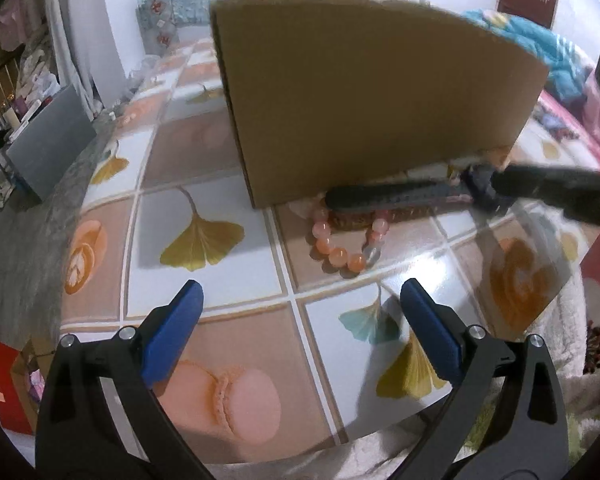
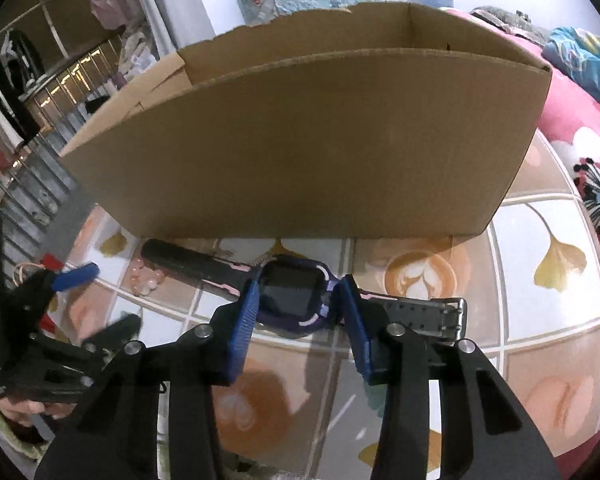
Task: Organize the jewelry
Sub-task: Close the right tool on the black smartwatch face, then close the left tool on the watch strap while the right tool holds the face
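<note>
Your right gripper (image 2: 296, 300) clamps the watch (image 2: 292, 294) on the patterned tabletop (image 1: 204, 184) before the cardboard box (image 2: 300, 140); your left gripper (image 1: 300, 300) gapes, holding nothing

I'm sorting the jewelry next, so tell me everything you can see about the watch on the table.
The watch is a chunky smartwatch with a dark, blank square screen in a purple case with pink trim. Its dark strap, seemingly rubbery, lies open and flat on the patterned table, a metal buckle at one end. It sits just before the cardboard box, its far strap lying across a pink bead bracelet. The right gripper brackets the case, pads at its sides.
</note>
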Available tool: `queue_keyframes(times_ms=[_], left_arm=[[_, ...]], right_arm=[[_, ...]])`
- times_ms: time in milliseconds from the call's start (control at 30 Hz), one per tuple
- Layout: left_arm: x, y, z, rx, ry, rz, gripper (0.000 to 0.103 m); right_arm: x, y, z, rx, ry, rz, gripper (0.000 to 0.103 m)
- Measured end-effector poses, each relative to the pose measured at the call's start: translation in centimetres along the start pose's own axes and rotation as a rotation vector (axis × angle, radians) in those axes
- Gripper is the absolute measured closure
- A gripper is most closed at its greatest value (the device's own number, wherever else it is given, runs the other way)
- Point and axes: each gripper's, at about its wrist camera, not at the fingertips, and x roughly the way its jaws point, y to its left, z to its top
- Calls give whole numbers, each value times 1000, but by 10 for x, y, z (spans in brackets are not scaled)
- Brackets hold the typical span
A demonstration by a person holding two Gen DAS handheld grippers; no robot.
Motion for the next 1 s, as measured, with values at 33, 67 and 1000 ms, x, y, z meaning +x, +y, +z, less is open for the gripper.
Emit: queue_keyframes(times_ms=[33, 67, 1000], left_arm=[[-6, 2, 1, -13, -31, -32, 8], [-13, 5, 4, -35, -70, -86, 8], [27, -7, 43, -176, 44, -297, 35]], right_arm=[[1, 0, -1, -4, -2, 0, 62], [1, 0, -1, -7, -3, 1, 62], [-6, -13, -12, -14, -31, 66, 62]])
